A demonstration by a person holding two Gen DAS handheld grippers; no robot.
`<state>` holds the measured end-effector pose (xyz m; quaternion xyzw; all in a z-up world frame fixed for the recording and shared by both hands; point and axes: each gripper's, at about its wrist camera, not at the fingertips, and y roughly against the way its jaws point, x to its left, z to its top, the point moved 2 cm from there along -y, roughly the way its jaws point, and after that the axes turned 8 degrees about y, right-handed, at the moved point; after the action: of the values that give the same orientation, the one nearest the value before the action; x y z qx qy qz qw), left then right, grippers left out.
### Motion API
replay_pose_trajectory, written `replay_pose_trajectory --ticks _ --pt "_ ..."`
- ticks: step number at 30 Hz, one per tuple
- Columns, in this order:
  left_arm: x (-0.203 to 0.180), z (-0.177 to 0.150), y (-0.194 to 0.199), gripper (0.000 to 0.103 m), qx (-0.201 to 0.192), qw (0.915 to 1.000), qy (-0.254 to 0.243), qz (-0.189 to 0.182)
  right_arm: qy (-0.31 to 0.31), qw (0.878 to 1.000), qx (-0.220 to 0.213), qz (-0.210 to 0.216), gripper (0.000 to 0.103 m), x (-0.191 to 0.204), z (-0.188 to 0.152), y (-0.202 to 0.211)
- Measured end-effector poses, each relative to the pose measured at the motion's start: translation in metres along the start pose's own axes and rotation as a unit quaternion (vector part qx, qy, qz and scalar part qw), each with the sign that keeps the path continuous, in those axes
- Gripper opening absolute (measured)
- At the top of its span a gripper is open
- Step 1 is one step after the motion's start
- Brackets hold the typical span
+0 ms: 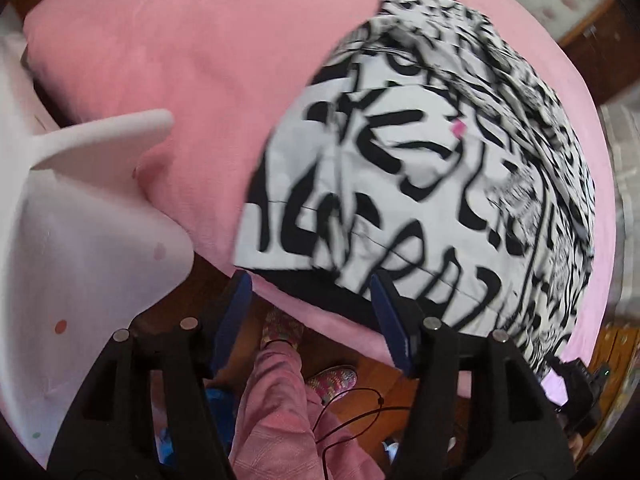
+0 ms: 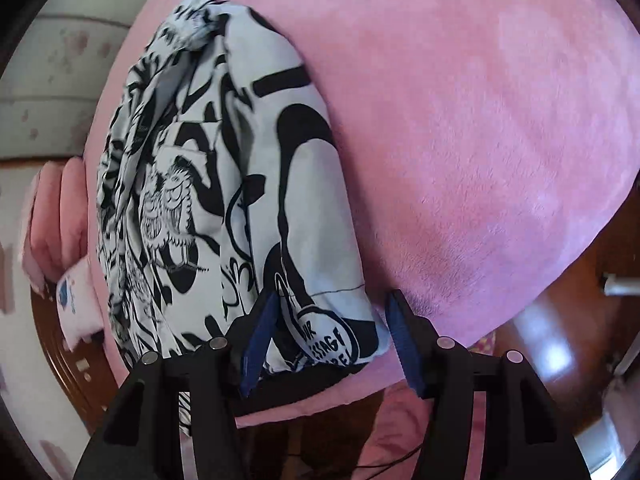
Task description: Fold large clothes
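Observation:
A large white garment with black graffiti print (image 1: 420,184) lies folded into a long bundle on a pink bed cover (image 1: 180,60). My left gripper (image 1: 314,320) hangs open over the bed's near edge, beside the garment's black-hemmed lower corner; its blue pads hold nothing. In the right wrist view the same garment (image 2: 224,184) runs along the left of the pink cover (image 2: 480,140). My right gripper (image 2: 332,340) stands open around the garment's near corner with a round printed badge, and its right pad is clear of the cloth.
A white moulded object with coloured dots (image 1: 80,220) stands at the bed's left. A person's pink trouser leg (image 1: 280,408) and patterned slippers (image 1: 332,378) stand on the wooden floor below the edge. Pink rolled bedding (image 2: 60,208) and a white pack (image 2: 76,300) lie far left.

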<state>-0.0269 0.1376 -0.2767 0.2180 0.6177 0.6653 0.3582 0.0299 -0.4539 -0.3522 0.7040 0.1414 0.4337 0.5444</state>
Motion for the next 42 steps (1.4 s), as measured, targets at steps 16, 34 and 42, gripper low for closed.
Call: replay_pose_trajectory --ticks 16,34,42 --pt "0.033 0.062 -0.066 0.065 0.153 0.9862 0.026 -0.056 0.004 0.999 0.028 -0.047 0.055 0.020 0.012 -0.005" --pt "-0.003 0.073 -0.088 0.026 0.151 0.9855 0.078 0.001 0.161 0.981 0.024 -0.101 0.029 0.067 -0.005 0.007" --pt "-0.032 0.066 -0.023 0.012 0.105 0.9806 0.125 -0.109 0.168 0.985 0.006 0.031 0.016 0.078 -0.008 0.049"
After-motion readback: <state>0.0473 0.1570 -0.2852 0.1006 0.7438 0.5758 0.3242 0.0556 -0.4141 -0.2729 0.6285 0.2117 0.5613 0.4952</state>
